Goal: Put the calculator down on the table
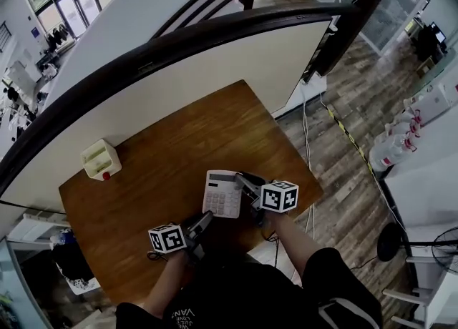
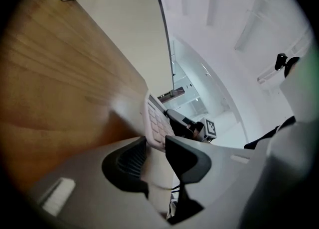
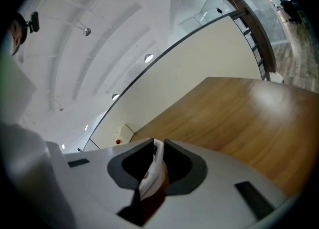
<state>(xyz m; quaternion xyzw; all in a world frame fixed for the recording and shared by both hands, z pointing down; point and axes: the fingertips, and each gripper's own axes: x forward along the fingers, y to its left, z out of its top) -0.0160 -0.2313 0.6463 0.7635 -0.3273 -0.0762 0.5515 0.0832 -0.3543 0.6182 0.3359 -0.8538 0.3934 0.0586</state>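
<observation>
Two hand-held tools grip one calculator [image 1: 222,193] over a wooden counter [image 1: 164,156]. The step in hand looks like the lowering itself. The left tool [image 1: 202,224] is clamped on the calculator's near edge, and the right tool [image 1: 245,183] pinches its far side, so the device spans the gap between the two tools.

No view settles whether the calculator already touches the wood. It appears tilted rather than flat. The next move likely calls for levelling it, easing it onto the counter, then parting both sets of jaws and backing away without dragging it.

The left gripper view shows the keypad running up from between that tool's jaws, with the right tool's marker cube just beyond it. Bare counter stretches ahead and to the side. The right gripper view shows only a thin white sliver of the casing, edge-on between nearly closed jaws, with no keys visible.

A white box with a red spot [image 1: 101,159] sits well beyond both tools near the pale curved wall. Only the head view gives the full layout: the calculator lies close to the counter's near edge, with open wood beyond the tools. It also shows the person's forearms behind each tool.
</observation>
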